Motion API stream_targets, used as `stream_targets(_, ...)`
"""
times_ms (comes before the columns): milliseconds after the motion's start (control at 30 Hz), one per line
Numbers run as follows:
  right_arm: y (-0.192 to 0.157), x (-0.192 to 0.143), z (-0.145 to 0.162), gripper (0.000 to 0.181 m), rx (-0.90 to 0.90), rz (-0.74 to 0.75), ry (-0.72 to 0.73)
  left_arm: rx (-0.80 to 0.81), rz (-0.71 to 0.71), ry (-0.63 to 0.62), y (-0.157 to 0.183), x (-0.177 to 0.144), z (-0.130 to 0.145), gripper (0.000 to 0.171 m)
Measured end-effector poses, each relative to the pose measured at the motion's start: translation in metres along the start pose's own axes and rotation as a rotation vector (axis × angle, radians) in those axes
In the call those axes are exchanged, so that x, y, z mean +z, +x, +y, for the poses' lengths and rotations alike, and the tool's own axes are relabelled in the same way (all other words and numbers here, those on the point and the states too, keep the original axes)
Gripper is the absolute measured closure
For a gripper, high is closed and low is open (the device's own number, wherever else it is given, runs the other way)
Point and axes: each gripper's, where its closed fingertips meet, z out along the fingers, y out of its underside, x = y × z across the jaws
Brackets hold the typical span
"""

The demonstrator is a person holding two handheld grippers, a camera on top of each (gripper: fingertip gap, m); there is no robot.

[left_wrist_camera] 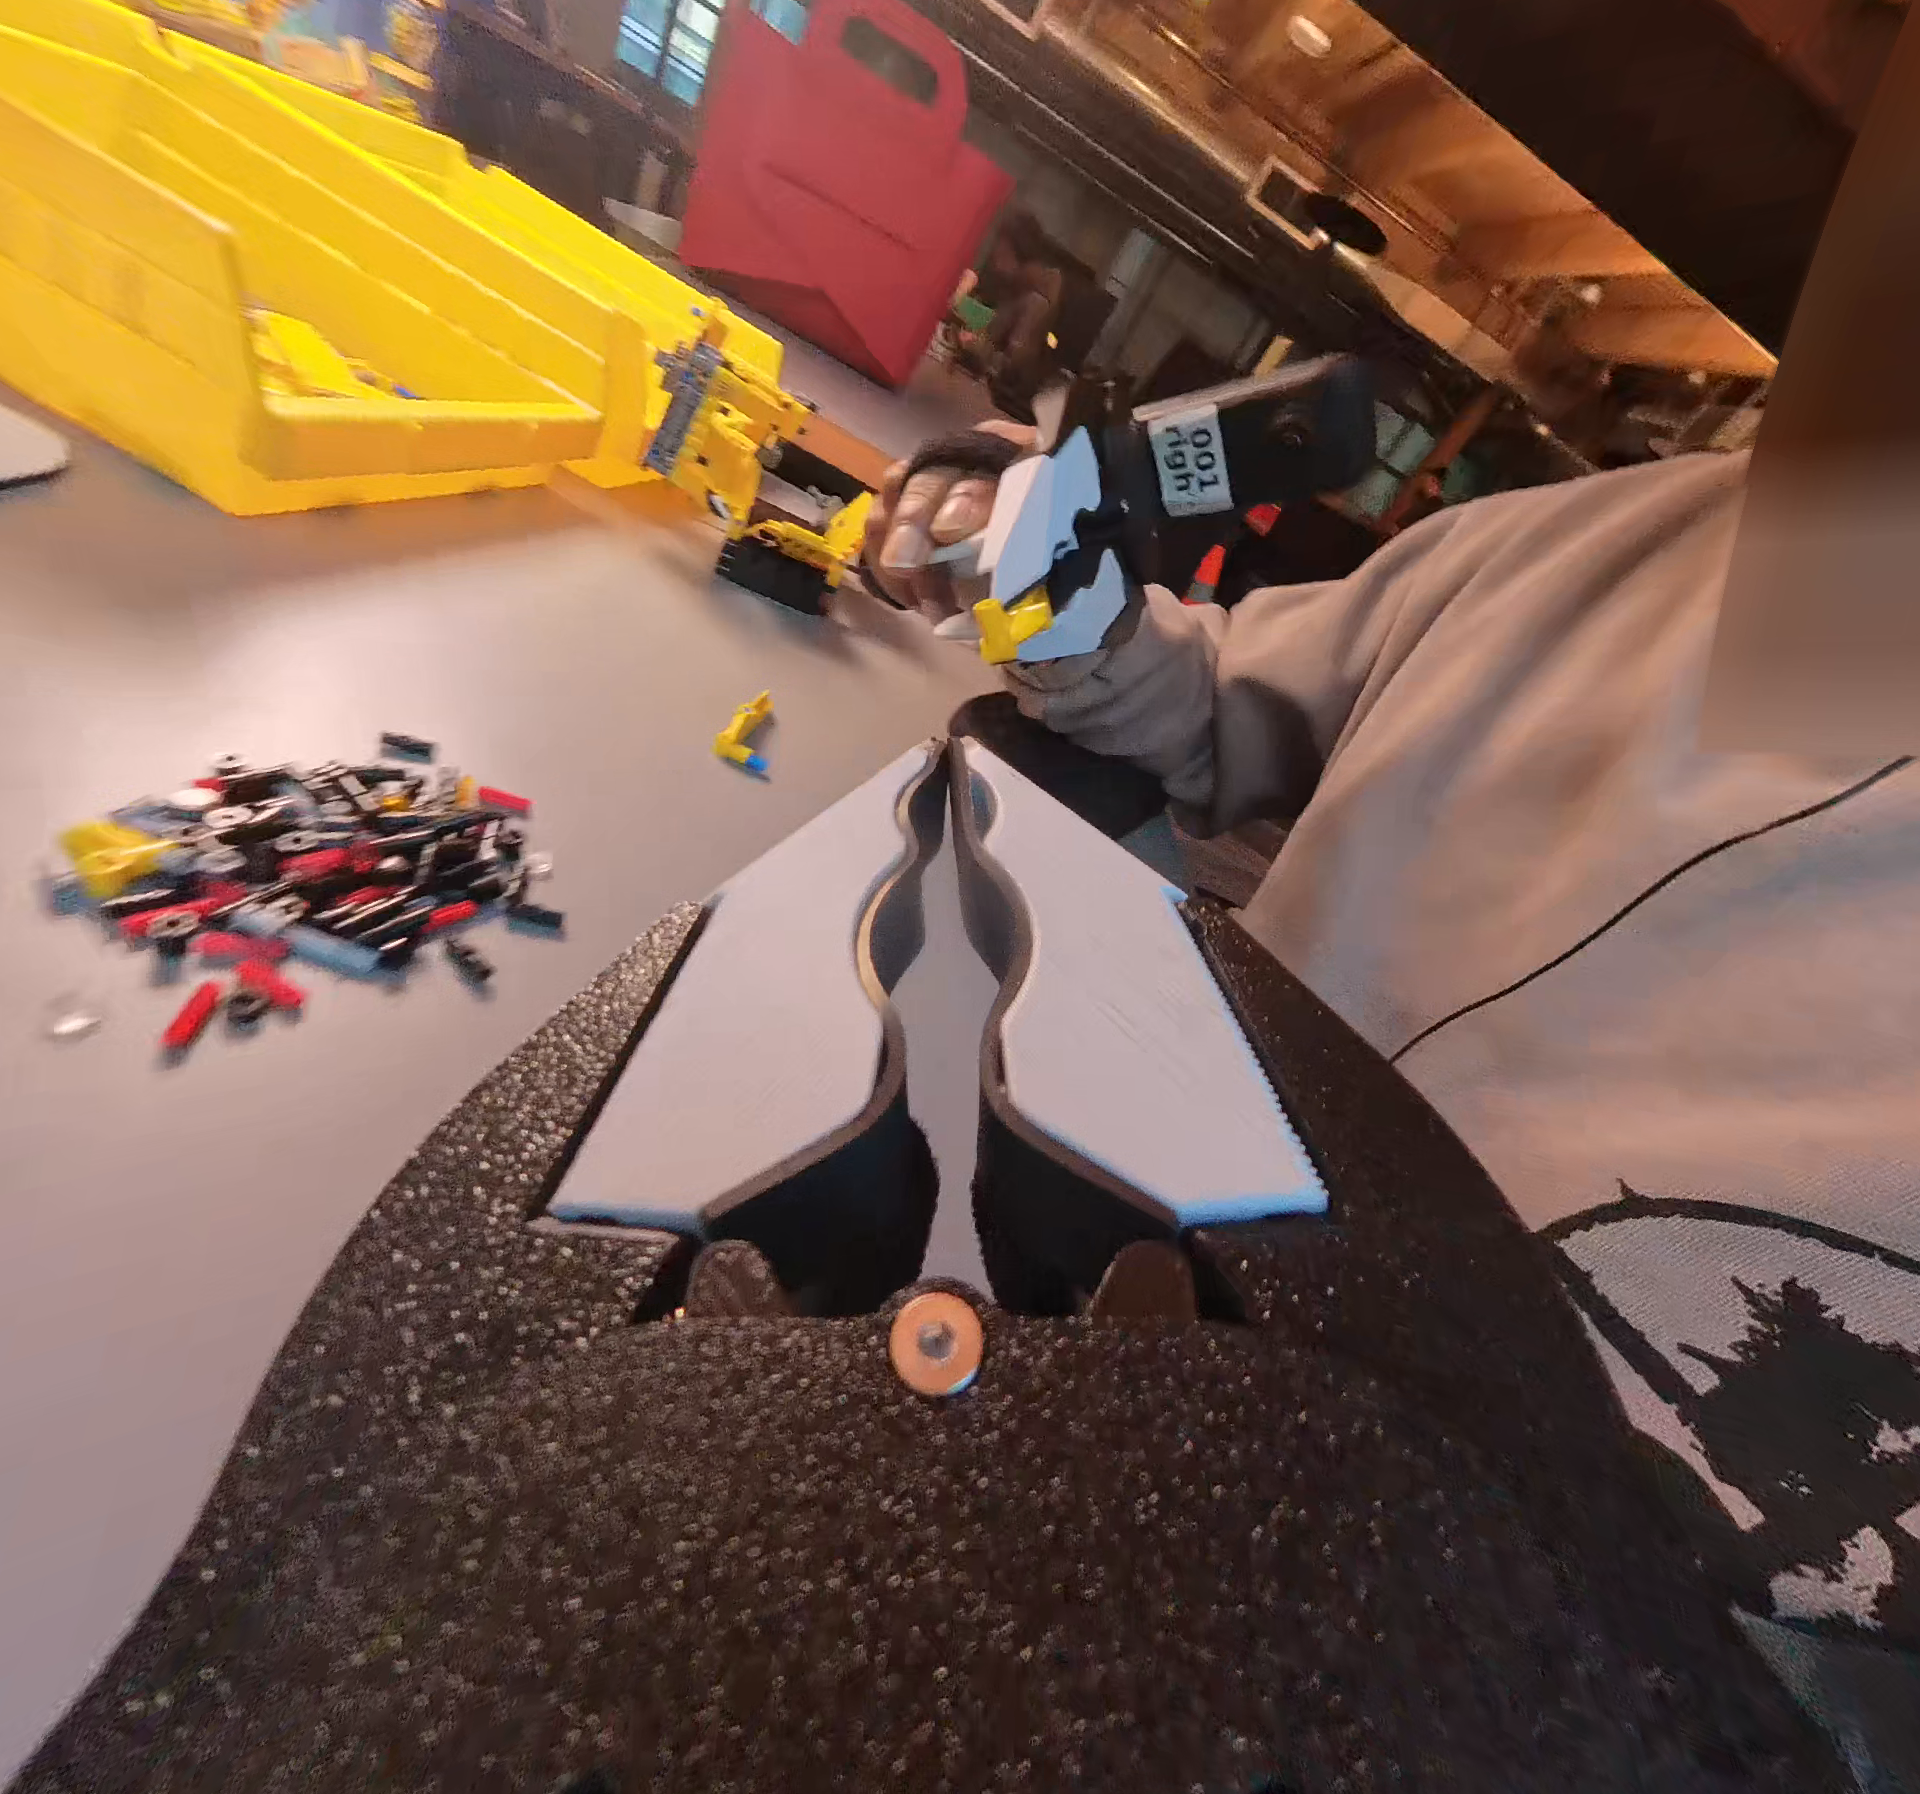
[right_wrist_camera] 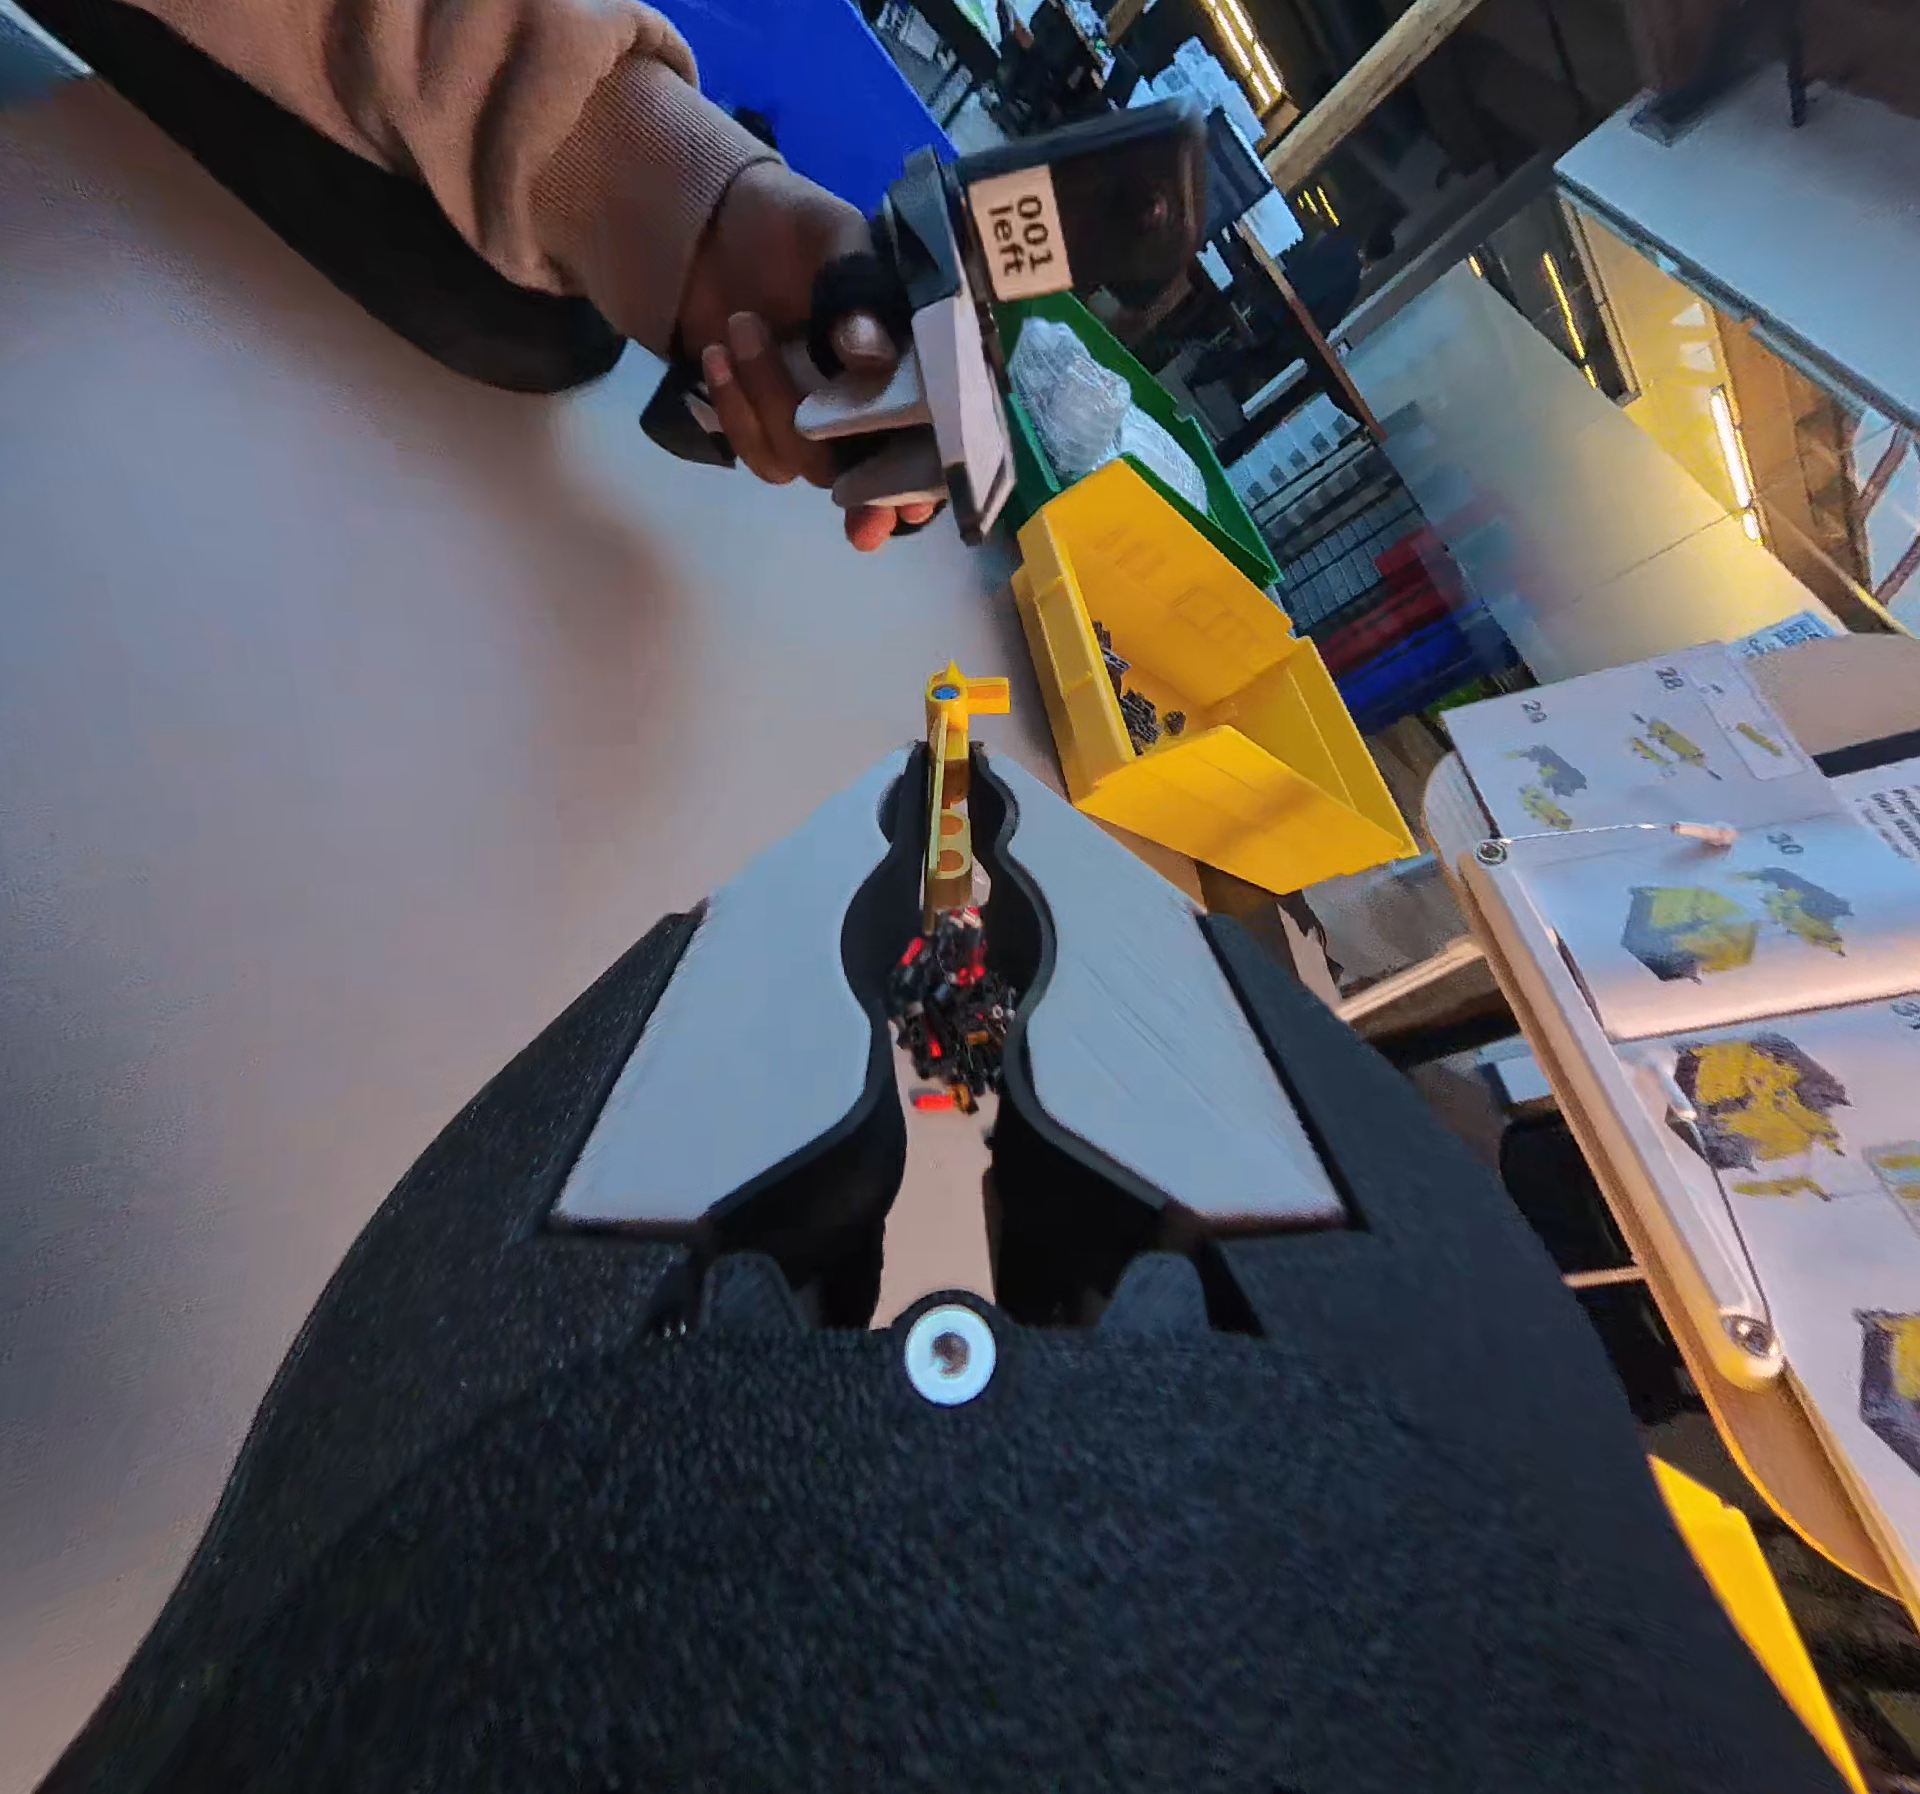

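My right gripper [right_wrist_camera: 948, 757] is shut on a yellow toy-brick beam [right_wrist_camera: 951, 788] with a blue pin at its tip, held above the table. It shows in the left wrist view [left_wrist_camera: 1003, 627] too, with the yellow piece [left_wrist_camera: 1013, 624] at its tips. My left gripper [left_wrist_camera: 948, 745] is shut and empty, held above the table; it also shows in the right wrist view [right_wrist_camera: 987, 518]. A small yellow piece with a blue pin [left_wrist_camera: 745, 728] lies on the table ahead of it. A pile of black, red and yellow small parts [left_wrist_camera: 301, 861] lies to the left.
Yellow bins [left_wrist_camera: 312, 290] stand at the back left beside a red bag-shaped box [left_wrist_camera: 831, 175]. A part-built yellow and black model [left_wrist_camera: 790, 549] sits near them. In the right wrist view, a yellow bin [right_wrist_camera: 1195, 705], a green bin [right_wrist_camera: 1122, 414] and an open instruction booklet [right_wrist_camera: 1714, 913] lie to the right. Spacing between my two grippers at the tips: around 8 cm.
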Motion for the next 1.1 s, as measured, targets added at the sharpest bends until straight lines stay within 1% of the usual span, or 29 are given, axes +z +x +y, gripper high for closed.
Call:
stream_targets(67,-0.008,0.009,-0.008,0.177,0.033,-0.033,0.051,-0.055,0.063,-0.001,0.006,0.020,0.007,0.171)
stream_targets(100,-0.009,0.012,-0.010,0.176,0.050,-0.042,0.065,-0.088,0.092,-0.007,0.009,0.025,0.010,0.171)
stream_targets(133,-0.009,0.012,-0.012,0.177,0.084,-0.048,0.093,-0.088,0.112,-0.011,0.013,0.027,0.012,0.168)
stream_targets(200,-0.009,0.012,-0.016,0.177,0.244,-0.098,0.156,-0.053,0.085,0.006,0.012,0.029,0.013,0.152)
stream_targets(267,-0.007,0.011,-0.020,0.176,0.427,-0.133,0.233,0.053,0.027,0.017,0.013,0.033,0.010,0.145)
stream_targets(333,-0.011,0.013,-0.023,0.175,0.582,-0.197,0.280,0.235,-0.068,0.017,0.017,0.036,0.005,0.141)
stream_targets(400,-0.013,0.017,-0.025,0.175,0.676,-0.240,0.306,0.386,-0.129,0.010,0.022,0.037,0.002,0.141)
stream_targets(467,-0.015,0.020,-0.028,0.175,0.731,-0.269,0.331,0.453,-0.151,-0.009,0.027,0.038,0.004,0.143)
stream_targets(533,-0.017,0.023,-0.029,0.175,0.760,-0.289,0.337,0.491,-0.149,-0.039,0.030,0.040,0.008,0.147)
stream_targets(567,-0.019,0.024,-0.030,0.175,0.768,-0.302,0.341,0.508,-0.146,-0.059,0.032,0.040,0.011,0.154)
stream_targets(600,-0.021,0.025,-0.031,0.175,0.776,-0.314,0.341,0.519,-0.138,-0.073,0.033,0.041,0.013,0.157)
stream_targets(733,-0.023,0.025,-0.033,0.175,0.787,-0.335,0.335,0.528,-0.140,-0.104,0.034,0.041,0.016,0.156)
stream_targets(867,-0.029,0.025,-0.035,0.175,0.768,-0.365,0.325,0.511,-0.123,-0.162,0.034,0.042,0.024,0.157)
stream_targets(1000,-0.025,0.026,-0.036,0.176,0.738,-0.336,0.329,0.487,-0.125,-0.158,0.033,0.041,0.021,0.157)
stream_targets(1100,-0.024,0.024,-0.035,0.176,0.729,-0.348,0.334,0.461,-0.114,-0.166,0.032,0.041,0.021,0.157)
